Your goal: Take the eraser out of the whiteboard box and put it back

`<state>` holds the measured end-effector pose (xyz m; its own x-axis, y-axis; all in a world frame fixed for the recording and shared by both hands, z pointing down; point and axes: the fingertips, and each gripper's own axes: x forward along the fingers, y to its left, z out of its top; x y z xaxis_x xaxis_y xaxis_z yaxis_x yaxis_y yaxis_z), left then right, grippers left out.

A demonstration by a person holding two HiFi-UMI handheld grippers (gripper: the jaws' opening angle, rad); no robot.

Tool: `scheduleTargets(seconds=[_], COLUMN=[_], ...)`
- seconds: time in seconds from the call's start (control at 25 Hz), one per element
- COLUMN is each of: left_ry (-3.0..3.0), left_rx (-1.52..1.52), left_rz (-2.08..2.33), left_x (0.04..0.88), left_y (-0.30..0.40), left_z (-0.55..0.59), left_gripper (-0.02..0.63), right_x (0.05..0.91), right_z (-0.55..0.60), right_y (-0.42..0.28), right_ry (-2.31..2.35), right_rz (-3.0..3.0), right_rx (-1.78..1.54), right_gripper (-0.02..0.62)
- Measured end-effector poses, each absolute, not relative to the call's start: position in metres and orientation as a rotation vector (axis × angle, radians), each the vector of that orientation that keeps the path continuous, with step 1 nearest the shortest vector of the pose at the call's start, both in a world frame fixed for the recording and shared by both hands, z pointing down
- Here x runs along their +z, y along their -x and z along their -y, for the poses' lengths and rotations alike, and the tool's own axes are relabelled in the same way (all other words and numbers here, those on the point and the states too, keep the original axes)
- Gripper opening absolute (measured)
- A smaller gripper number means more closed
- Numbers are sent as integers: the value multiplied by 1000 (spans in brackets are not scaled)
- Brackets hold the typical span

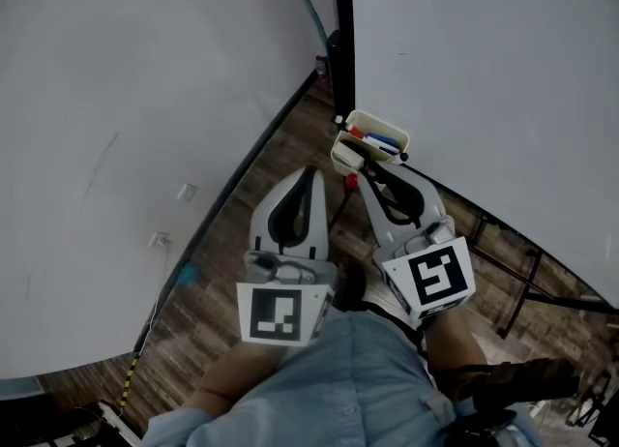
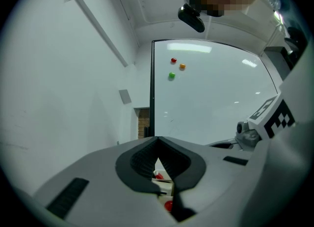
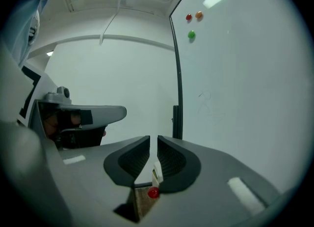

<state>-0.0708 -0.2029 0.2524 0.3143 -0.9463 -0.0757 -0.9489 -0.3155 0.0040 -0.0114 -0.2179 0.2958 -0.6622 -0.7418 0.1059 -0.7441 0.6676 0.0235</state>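
**White box at the board's corner**

The whiteboard box (image 1: 342, 159), a small cream-white tray, sits upright at the whiteboard's (image 1: 484, 68) lower corner, beside the black frame post (image 1: 340, 10). Red- and blue-capped markers (image 1: 379, 138) lie inside. The eraser cannot be made out.

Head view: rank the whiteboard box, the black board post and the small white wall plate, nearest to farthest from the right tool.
1. whiteboard box: right at the tips of the right tool.
2. black board post: just behind the box.
3. small white wall plate: far off to the left, low on the wall.
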Motion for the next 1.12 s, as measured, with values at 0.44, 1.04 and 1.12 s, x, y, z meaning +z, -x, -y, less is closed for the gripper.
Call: scheduleTargets(seconds=[0.44,1.04,1.12], left_ry=[2631,2771,2777], left_rx=[108,84,75], left_rz=[-1793,-1734,-1732], left_x=[280,313,316], left_y=[90,94,95], left_z=[253,299,302], left_gripper=[6,5,6], right_x=[339,393,396], right_z=[255,278,278], right_y=[38,47,48], right_ry=[-1168,-1103,-1097], right_rz=[2581,2367,2333], right_rx=[54,112,85], right_gripper=[137,170,169])
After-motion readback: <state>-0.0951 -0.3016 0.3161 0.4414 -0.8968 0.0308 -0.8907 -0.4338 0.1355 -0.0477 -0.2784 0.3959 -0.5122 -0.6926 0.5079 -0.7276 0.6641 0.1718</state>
